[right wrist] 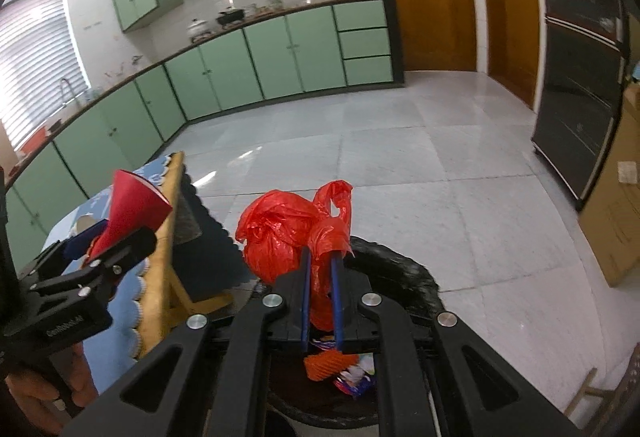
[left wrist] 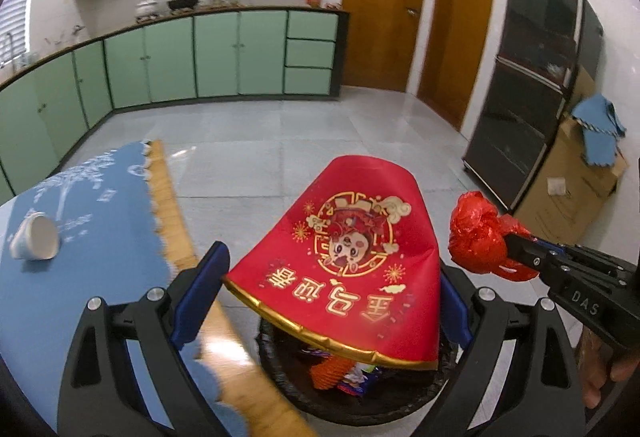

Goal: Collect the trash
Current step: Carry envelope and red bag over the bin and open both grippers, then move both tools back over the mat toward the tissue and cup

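A black-lined round trash bin [left wrist: 280,353] stands on the pale tiled floor [left wrist: 256,141], and everything else is placed from it. Far behind the bin runs a row of mint-green kitchen cabinets [left wrist: 216,53]; behind and to its right are a dark glossy fridge [left wrist: 532,93] and a brown cardboard box [left wrist: 576,177]. Just left of the bin, touching or nearly so, is the wooden bench [left wrist: 168,197] under a blue patterned cloth [left wrist: 80,229], its edge crowding the bin's rim, with a white cup [left wrist: 34,237] lying on its side. Inside the bin lie an orange ridged wrapper [right wrist: 330,364] and colourful packets [right wrist: 358,379]. Above the bin's opening, the left gripper [left wrist: 336,277] stands wide, pressing the sides of a bent red paper sheet with a gold edge and a cartoon print [left wrist: 352,249]. Just right of it, over the bin, the right gripper [right wrist: 322,265] is almost fully closed, pinching the knotted handles of a crumpled red plastic bag [right wrist: 280,233].
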A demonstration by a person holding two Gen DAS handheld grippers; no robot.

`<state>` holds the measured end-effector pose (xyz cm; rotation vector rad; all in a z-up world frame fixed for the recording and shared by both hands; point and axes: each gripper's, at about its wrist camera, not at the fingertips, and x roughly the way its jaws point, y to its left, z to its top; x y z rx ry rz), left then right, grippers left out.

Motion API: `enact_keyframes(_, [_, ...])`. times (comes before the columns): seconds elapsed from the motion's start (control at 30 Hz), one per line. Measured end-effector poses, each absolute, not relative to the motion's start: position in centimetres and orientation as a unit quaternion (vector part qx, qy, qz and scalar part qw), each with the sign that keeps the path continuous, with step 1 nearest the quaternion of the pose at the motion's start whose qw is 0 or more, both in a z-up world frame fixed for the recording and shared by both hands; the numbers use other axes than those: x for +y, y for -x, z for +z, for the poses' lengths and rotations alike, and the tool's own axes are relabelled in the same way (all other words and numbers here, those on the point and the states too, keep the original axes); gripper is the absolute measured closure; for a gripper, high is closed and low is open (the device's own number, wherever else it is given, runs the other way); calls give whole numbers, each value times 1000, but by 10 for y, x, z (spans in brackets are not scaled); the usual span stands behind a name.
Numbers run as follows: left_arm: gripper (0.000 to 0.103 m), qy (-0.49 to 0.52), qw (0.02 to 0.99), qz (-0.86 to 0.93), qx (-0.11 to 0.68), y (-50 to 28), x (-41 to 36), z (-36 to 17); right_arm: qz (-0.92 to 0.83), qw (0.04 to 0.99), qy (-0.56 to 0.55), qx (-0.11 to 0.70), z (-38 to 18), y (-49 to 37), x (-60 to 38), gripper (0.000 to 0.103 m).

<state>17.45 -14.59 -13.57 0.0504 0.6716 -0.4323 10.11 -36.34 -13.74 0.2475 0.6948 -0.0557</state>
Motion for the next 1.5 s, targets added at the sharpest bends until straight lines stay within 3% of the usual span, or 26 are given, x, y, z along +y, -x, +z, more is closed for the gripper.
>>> enact_keyframes(0.37, [11, -26, 898, -250, 361, -179, -167, -161, -48, 928, -130, 346, -146, -98, -374, 94])
enact_keyframes(1.03, [11, -18, 902, -236, 362, -179, -155, -153, -39, 921, -131, 364, -157, -106, -374, 94])
enact_keyframes(1.1, [11, -15, 904, -229, 360, -178, -150, -150, -34, 917, -126, 377, -162, -110, -371, 87])
enact_keyframes(1.17, [11, -12, 906, -223, 359, -178, -144, -148, -44, 917, -120, 379, -163, -111, -368, 61])
enact_keyframes(1.5, [11, 10, 924, -166, 345, -167, -84, -131, -21, 925, -115, 361, -149, -118, -348, 53])
